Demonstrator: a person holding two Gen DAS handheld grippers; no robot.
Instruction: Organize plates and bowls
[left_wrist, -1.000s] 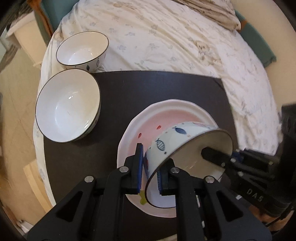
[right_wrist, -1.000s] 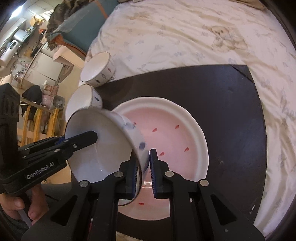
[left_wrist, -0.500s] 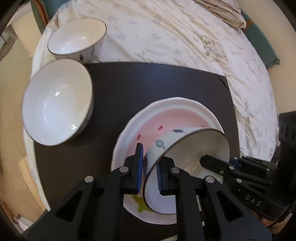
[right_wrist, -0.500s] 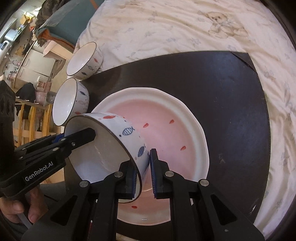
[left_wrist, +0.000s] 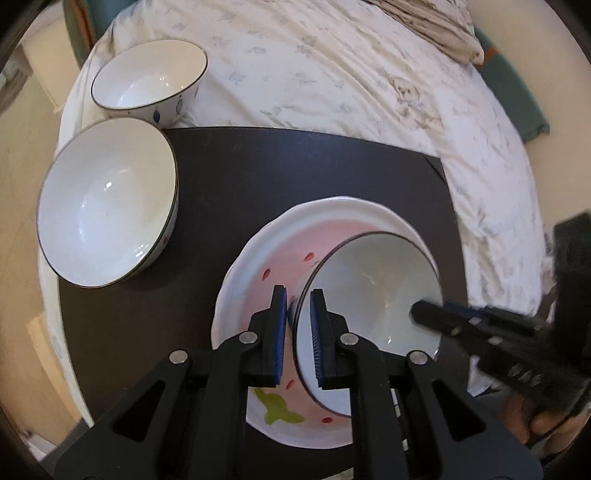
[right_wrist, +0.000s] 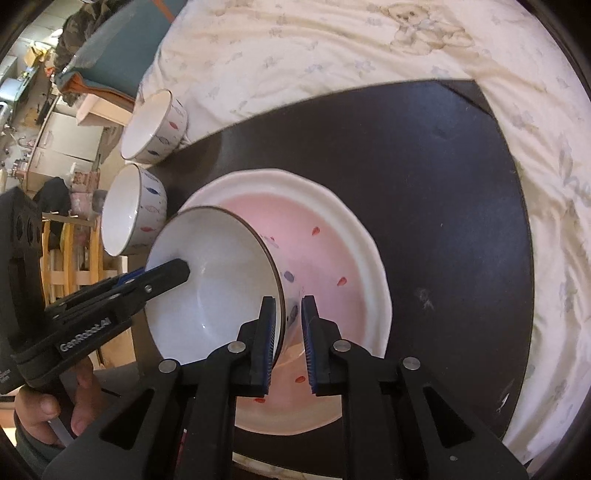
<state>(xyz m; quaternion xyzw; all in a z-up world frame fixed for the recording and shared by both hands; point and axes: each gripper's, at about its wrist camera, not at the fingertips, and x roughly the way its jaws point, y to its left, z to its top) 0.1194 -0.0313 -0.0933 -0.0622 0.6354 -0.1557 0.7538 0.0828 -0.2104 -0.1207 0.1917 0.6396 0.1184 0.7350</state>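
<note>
1. Jaws first: your left gripper is clamped tight on the rim of the bowl, with one blue pad inside the wall and one outside.
2. Your right gripper straddles the opposite side of that rim. Its jaws have just been easing apart with the wall between them. The inner pad sits against the inside of the bowl, but the outer pad stands a bit off the wall, so that side isn't really pinching.
3. The bowl is white inside with a dark rim line and little fish prints outside. It's tipped on its side over the plate, mouth facing the left camera. I can't tell if its foot touches the plate.
4. The plate is white-edged and pink in the middle, with red flecks and a green mark near you. It lies flat on the dark board.
5. Off to the left, a big bowl sits upright at the board's edge. A second bowl is just behind it on the bedding. Both are well apart from the plate.
6. The board lies on that pale floral bedding.
7. Your hand shows at the left gripper's handle.
</note>
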